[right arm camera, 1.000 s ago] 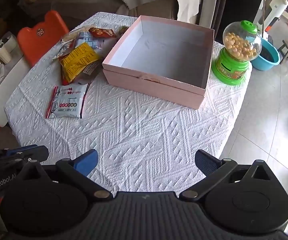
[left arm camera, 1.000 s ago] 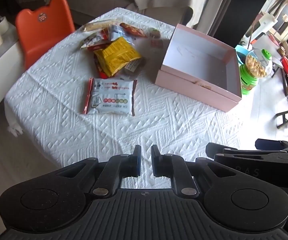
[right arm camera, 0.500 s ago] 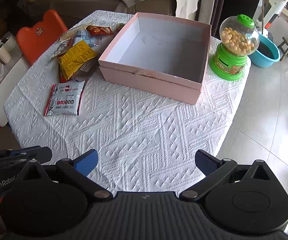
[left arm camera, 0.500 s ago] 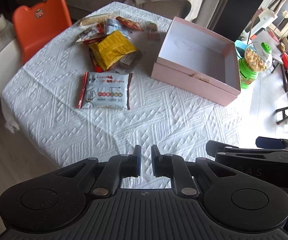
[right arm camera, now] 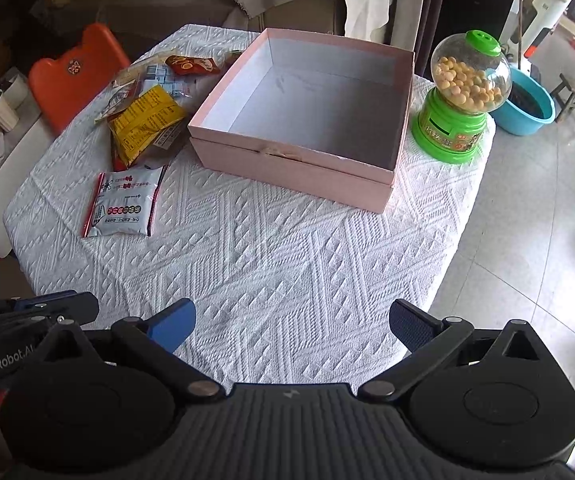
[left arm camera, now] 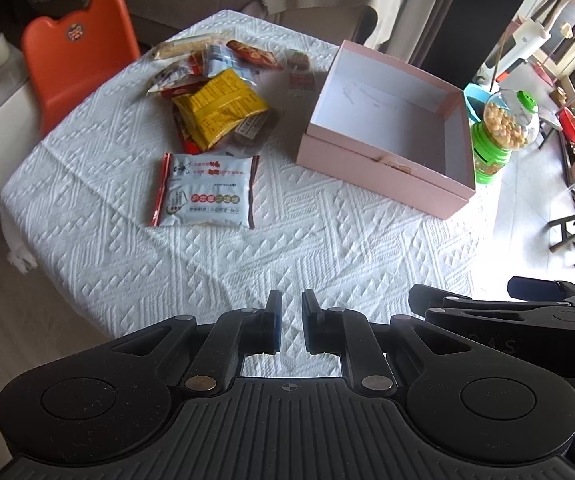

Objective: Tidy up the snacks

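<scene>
An empty pink box (left arm camera: 383, 176) (right arm camera: 287, 168) stands open on the white tablecloth. To its left lies a pile of snack packets topped by a yellow bag (left arm camera: 219, 106) (right arm camera: 145, 120), and a white and red packet (left arm camera: 205, 190) (right arm camera: 125, 204) lies alone nearer to me. My left gripper (left arm camera: 290, 312) hangs above the table's near edge, shut with nothing between its fingers. Over the same edge my right gripper (right arm camera: 291, 320) stands wide open and holds nothing. Both are well short of the snacks and the box.
A green candy dispenser (right arm camera: 463, 100) (left arm camera: 503, 136) stands at the table's right edge beside the box. An orange chair (left arm camera: 75, 52) (right arm camera: 75, 72) sits at the far left corner. A blue basin (right arm camera: 527, 100) is on the tiled floor to the right.
Both views shift slightly; the table and its objects drift a little in frame. Nothing on the table has moved and both grippers keep their state.
</scene>
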Motion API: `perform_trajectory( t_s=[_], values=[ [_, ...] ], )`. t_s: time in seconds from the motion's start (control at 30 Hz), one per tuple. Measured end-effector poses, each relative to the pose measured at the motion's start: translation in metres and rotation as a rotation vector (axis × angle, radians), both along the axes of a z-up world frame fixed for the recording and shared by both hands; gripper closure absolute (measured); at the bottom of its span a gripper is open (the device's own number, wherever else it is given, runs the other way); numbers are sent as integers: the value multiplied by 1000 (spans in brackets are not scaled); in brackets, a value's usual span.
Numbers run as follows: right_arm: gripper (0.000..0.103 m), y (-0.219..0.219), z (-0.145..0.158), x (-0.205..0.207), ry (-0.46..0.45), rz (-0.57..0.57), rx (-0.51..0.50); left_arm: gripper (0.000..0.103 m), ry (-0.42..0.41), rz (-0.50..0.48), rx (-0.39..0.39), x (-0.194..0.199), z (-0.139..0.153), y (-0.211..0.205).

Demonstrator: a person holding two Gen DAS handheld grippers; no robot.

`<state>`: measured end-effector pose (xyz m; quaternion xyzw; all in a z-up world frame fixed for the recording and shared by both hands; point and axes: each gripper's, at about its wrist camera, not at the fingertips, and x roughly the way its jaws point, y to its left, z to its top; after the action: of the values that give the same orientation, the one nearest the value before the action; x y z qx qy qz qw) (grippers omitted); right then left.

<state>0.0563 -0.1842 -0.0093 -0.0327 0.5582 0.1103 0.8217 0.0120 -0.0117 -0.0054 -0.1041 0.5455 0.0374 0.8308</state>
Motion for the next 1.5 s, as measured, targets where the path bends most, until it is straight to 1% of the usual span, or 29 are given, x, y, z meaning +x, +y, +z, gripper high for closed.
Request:
perform_trajectory(
  t_s=[0.37, 0.93, 1.5],
  values=[
    [0, 2, 2, 6, -9, 0, 0, 89, -3, -10, -3, 5, 1, -1],
    [0, 8, -2, 7, -2, 8, -3, 89, 5, -13, -10, 7, -5, 2],
    [0, 20, -5, 11, 2, 6, -15, 89, 9, -1, -10, 16, -9, 19]
  ],
)
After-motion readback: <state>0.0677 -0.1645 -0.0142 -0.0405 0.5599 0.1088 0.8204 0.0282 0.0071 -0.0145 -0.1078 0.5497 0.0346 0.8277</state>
